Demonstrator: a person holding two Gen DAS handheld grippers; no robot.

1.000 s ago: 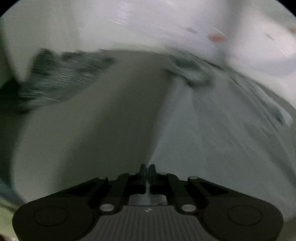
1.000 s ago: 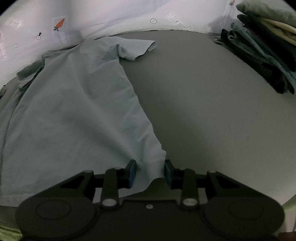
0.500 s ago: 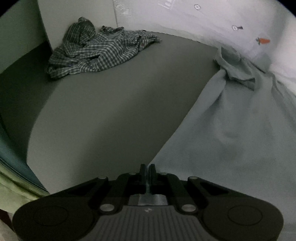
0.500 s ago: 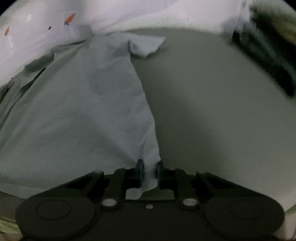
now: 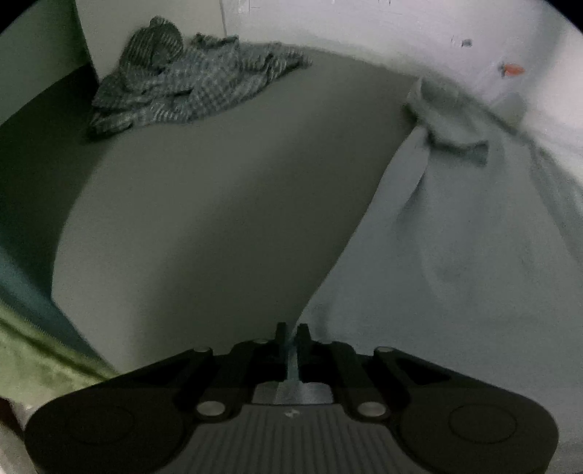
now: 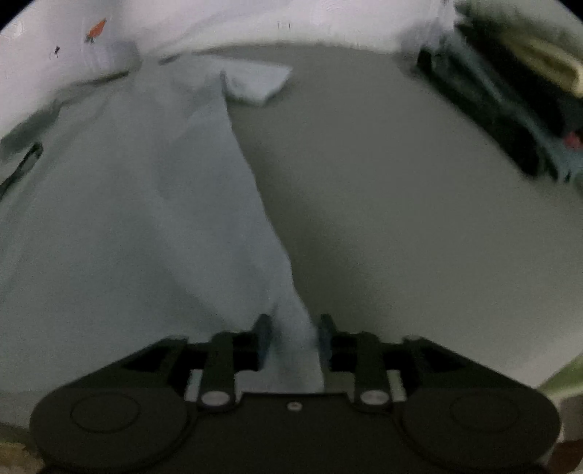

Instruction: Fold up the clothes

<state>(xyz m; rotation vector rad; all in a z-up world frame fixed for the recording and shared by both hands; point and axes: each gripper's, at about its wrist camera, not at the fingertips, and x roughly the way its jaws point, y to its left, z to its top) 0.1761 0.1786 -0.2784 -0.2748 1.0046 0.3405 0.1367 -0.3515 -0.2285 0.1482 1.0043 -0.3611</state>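
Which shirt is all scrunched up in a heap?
The checked shirt in the far corner. The pale blue T-shirt lies spread flat instead.

No legible text, number or brand appears in either view. The pale printed sheet [image 5: 419,32] behind the grey surface carries a small orange carrot-shaped motif [image 5: 512,68] and a dark speck-like mark [image 5: 465,43] (both blurred). The right wrist view shows the same orange motif [image 6: 96,30]. A small pale emblem [image 5: 290,413] on the black ribbed gripper housing [image 5: 291,441] is unreadable.
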